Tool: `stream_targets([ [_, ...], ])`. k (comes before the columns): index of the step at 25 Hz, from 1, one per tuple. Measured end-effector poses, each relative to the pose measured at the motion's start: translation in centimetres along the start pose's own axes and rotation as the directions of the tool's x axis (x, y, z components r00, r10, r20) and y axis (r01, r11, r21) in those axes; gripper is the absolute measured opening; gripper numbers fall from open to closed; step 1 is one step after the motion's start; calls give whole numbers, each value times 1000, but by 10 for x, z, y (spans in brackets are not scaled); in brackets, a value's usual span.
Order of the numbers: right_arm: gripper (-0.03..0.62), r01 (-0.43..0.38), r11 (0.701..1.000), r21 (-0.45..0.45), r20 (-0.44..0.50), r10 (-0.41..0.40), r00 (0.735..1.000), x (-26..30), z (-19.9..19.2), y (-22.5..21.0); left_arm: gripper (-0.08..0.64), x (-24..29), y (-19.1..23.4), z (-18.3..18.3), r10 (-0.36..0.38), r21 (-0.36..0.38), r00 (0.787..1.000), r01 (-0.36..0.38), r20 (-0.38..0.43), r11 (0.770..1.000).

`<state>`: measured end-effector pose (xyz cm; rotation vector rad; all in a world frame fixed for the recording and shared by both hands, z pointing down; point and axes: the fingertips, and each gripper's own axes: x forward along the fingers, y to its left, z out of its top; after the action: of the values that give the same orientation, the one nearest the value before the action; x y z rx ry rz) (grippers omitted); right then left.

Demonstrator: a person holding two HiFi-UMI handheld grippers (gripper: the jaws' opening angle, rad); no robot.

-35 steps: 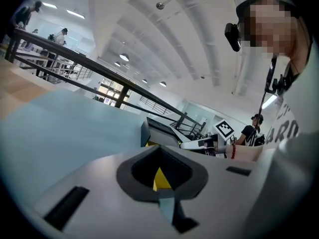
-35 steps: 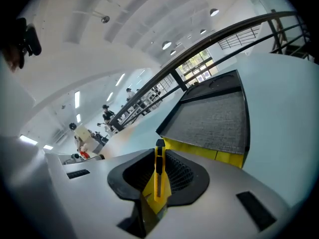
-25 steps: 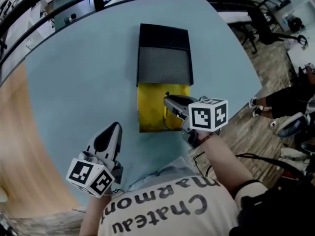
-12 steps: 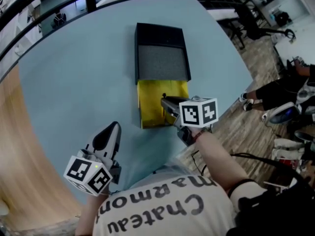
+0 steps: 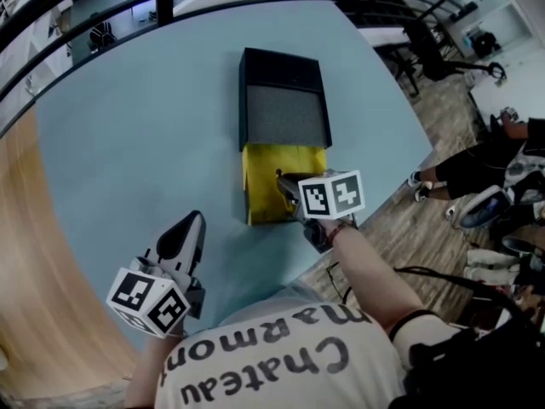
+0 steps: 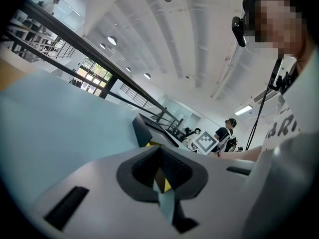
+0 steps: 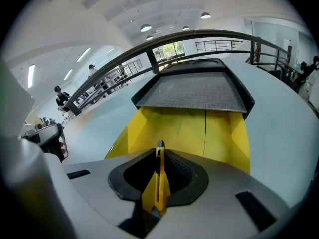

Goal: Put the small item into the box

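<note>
A black box (image 5: 281,62) with a grey foam bed lies open on the table, its yellow flap (image 5: 264,177) spread toward me. My right gripper (image 5: 283,182) hovers over that flap, pointing at the box. In the right gripper view a slim yellow utility knife (image 7: 159,183) stands on edge between the jaws of the right gripper (image 7: 160,156), which are closing on it. The foam bed (image 7: 194,91) and yellow flap (image 7: 209,133) lie just ahead. My left gripper (image 5: 192,226) rests over the table's near left, shut and empty. The left gripper (image 6: 160,171) looks toward the box (image 6: 149,131).
The round pale blue table (image 5: 128,143) ends just right of the box, above a wooden floor. A person's legs (image 5: 477,169) and a black chair (image 5: 443,45) are beyond that edge. A dark railing (image 5: 85,11) curves behind the table.
The right gripper has drifted a little to the left over the yellow flap, knife still in its jaws. The left gripper has barely moved.
</note>
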<state>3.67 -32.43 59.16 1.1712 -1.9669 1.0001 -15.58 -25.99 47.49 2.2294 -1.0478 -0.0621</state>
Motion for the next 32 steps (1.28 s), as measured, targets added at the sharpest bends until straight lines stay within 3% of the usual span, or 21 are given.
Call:
stream_targets([
  [32, 77, 48, 998, -44, -95, -52, 994, 12, -15, 12, 2, -56, -3, 4, 62, 37, 997, -64, 54, 997],
])
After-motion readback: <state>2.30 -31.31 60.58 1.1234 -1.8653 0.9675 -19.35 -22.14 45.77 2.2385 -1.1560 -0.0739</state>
